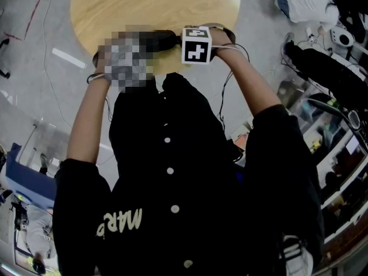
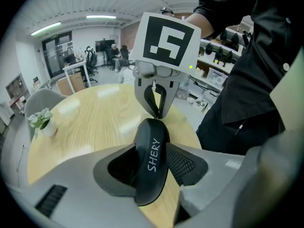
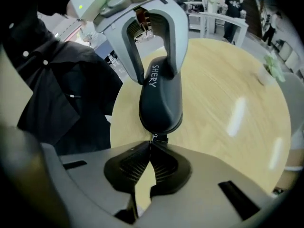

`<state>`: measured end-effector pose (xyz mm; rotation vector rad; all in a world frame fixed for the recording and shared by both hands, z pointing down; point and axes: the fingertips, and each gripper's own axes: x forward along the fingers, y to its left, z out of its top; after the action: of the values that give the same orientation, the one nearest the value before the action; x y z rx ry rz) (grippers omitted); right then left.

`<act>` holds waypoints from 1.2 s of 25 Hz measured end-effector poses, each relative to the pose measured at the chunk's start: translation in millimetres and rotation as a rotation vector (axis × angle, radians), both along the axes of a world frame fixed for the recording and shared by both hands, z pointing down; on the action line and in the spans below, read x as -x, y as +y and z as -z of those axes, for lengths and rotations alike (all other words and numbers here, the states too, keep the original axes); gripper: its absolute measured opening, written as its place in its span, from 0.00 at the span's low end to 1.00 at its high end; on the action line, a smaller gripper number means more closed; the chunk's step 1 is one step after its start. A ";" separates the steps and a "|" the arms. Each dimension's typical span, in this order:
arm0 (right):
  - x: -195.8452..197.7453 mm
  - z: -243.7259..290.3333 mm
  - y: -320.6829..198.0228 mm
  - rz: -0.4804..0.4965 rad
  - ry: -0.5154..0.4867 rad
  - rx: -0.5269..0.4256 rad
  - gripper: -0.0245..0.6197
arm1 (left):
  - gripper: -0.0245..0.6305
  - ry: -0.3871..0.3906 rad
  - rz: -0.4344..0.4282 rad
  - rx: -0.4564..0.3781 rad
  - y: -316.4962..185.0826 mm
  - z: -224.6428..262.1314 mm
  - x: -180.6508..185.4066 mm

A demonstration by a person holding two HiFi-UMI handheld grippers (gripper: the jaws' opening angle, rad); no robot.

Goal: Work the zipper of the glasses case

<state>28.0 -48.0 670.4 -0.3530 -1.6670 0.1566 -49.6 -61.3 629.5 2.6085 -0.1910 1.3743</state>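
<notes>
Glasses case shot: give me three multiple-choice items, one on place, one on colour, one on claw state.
1. The right claw grips the glasses case at: A its zipper pull; B its middle; C its far end.
2. The case is: A red; B black; C white.
3. The left claw is: A shut and empty; B open, clear of the case; C clamped across the case body.
Answers: 1 A, its jaws meet on the small pull at the case's near end. 2 B, the shell is black in both gripper views. 3 C, it presses on both sides of the case.
</notes>
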 end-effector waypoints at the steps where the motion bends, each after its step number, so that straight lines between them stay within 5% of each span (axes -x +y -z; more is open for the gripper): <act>1: 0.6 0.8 2.2 -0.030 -0.003 0.006 0.05 | 0.33 -0.002 0.000 -0.001 0.1 0.9 0.1; 15: 12.7 -1.9 22.3 -0.436 -0.103 -0.027 0.05 | 0.34 0.000 0.003 -0.002 3.6 2.0 1.6; 30: 47.6 3.7 39.9 -0.675 -0.200 -0.046 0.05 | 0.34 0.015 0.008 0.011 5.0 6.6 2.8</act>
<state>-19.6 -8.1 666.8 0.2506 -1.9328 0.5977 -52.4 -56.3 622.9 2.6052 -0.1914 1.3495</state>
